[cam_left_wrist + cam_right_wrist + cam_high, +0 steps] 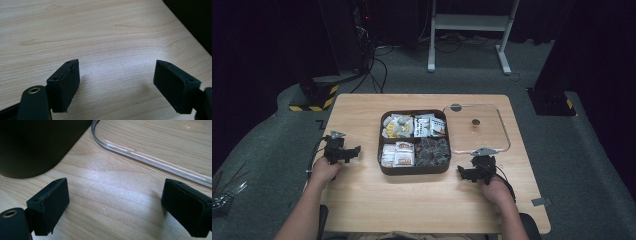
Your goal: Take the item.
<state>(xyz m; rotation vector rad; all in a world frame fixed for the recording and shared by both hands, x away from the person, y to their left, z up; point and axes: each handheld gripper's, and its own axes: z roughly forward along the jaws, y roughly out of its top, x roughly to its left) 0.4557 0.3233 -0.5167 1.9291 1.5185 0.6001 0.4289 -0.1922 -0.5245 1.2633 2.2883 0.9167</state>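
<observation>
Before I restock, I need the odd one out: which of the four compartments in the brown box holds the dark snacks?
The near-right compartment of the brown box, closest to the right claw. Its contents are dark brown; the other three hold pale or white-and-yellow packets.

Looks like a lab or recording studio set up for test work, not a home. Centred on a light wooden table (422,200) standing alone on grey carpeted floor (257,145). Beyond the table, dark and unlit, with a black equipment rack (354,30) carrying a small red light, loose black cables (374,75) trailing over the carpet, and the white metal legs of a stand (504,45). Left of the table, a yellow-and-black hazard-striped base (314,97). Right of the table, a black stand base (552,100).
</observation>
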